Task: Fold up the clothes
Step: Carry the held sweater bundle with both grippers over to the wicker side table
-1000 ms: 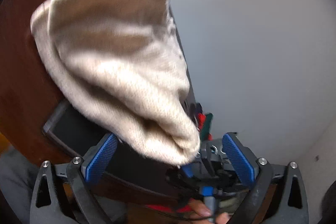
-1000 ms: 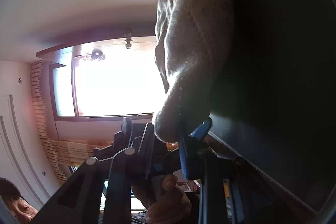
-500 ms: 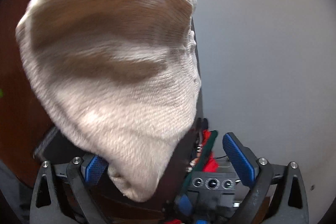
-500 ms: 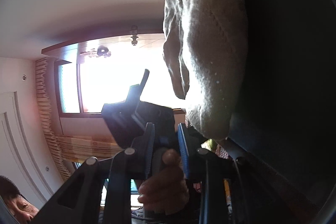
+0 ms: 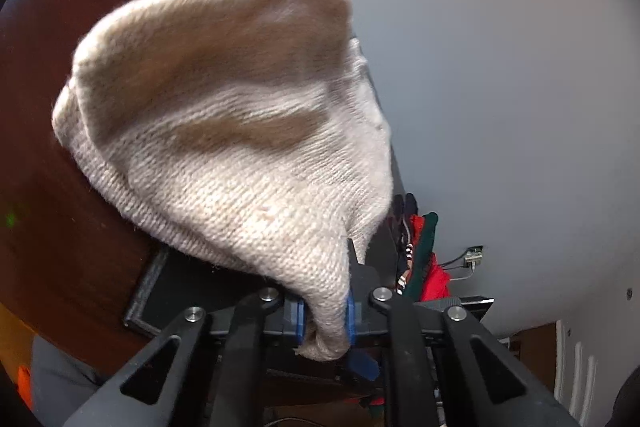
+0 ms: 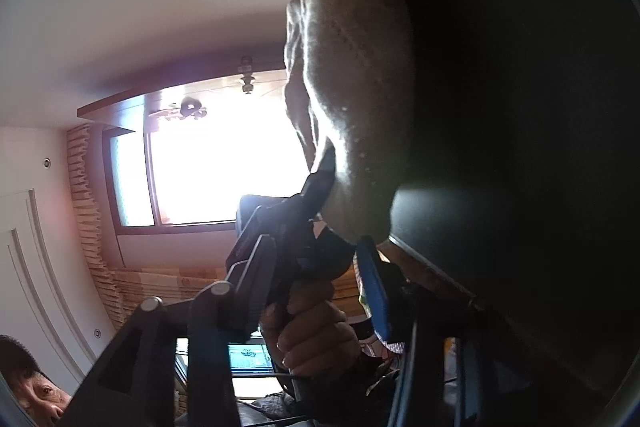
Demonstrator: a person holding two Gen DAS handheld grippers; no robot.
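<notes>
We hold the beige knitted garment [image 5: 232, 131] aloft, a bunched corner pinched in our left claw [image 5: 324, 319]; our right claw [image 6: 320, 267] stands wide beside it, gripping nothing; a thin pinch could slip; the knit would drop.

Cream knit garment [image 5: 240, 131], blue pads [image 5: 350, 311], dark-brown table [image 5: 48, 235].

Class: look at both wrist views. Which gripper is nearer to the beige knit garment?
Left. The left gripper is clamped on a corner of the beige knit garment, touching it. The right gripper stands open just below the hanging cloth, apparently not gripping it.
</notes>
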